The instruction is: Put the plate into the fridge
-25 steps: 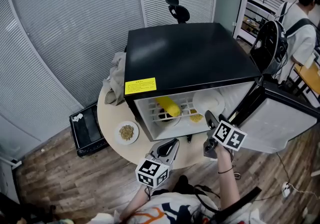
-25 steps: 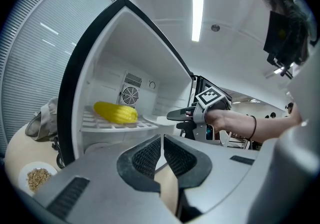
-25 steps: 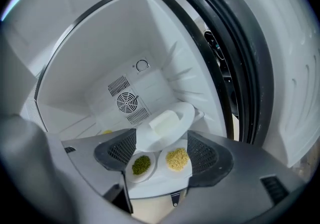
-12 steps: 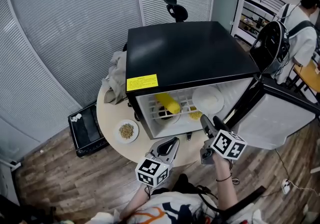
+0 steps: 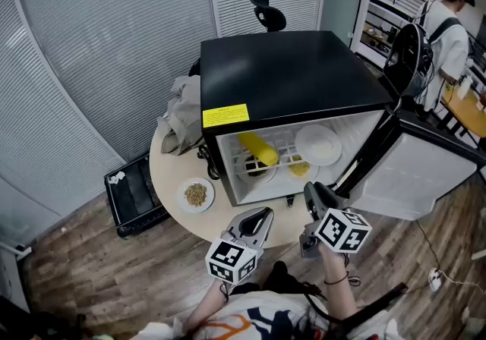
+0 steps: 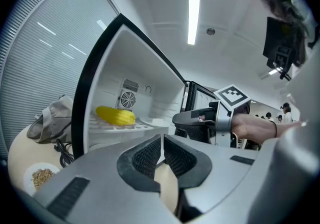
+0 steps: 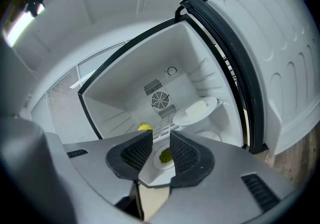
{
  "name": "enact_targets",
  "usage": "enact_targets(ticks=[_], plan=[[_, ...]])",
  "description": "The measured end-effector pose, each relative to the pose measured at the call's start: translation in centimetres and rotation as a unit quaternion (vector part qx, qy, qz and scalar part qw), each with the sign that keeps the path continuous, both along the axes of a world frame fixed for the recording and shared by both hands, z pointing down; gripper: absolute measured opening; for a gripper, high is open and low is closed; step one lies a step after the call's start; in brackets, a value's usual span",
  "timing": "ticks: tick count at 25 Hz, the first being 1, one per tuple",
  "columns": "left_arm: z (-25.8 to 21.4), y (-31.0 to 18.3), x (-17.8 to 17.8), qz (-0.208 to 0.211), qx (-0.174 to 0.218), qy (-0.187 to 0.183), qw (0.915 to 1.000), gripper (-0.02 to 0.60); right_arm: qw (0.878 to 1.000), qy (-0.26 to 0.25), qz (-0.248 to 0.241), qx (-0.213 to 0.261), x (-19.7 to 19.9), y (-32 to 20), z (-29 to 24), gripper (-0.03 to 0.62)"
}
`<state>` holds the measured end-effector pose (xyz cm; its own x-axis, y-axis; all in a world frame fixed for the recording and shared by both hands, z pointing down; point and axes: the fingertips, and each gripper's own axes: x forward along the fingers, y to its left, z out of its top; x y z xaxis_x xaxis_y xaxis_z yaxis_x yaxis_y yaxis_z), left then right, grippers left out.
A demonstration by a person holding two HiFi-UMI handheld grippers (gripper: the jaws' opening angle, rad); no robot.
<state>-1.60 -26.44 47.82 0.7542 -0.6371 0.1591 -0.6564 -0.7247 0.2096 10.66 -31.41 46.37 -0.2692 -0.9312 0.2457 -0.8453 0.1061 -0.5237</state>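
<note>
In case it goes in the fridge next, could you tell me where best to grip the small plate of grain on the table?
Probably by the bare rim of the plate nearest you, the left gripper coming in low over the table edge: it lies flat, the grain sits mid-dish, and the fridge stands close on its right.

an office: slatted glass partitions (image 5: 91,58), a swivel chair (image 5: 267,14), a person (image 5: 448,27) at a desk (image 5: 465,109).

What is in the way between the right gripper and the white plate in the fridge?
Nothing visible. The white plate sits on the wire shelf, the door stands open at the right, and the right gripper, its jaws just closing on nothing, faces it across open space.
</note>
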Motion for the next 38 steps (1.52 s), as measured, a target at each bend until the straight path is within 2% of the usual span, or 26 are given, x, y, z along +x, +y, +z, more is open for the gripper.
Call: enact_targets(ticks=[19,33,38], plan=[[0.6,6.4,-3.4,0.017,-0.012,0.014,0.9997,0.028,1.0,0.003,0.008,-0.012,-5.1,9.2,1.6,0.074],[0.5,9.1,-3.6,0.008,-0.009,0.017,0.9998,0.028,0.999,0.006,-0.019,-0.03,-6.7,13.1,3.2,0.049],[-0.2,9.6,-3.0,-0.002,-0.004,0.015,0.9999,0.028,0.999,0.008,-0.023,-0.028,-5.8,14.1,2.9,0.044]])
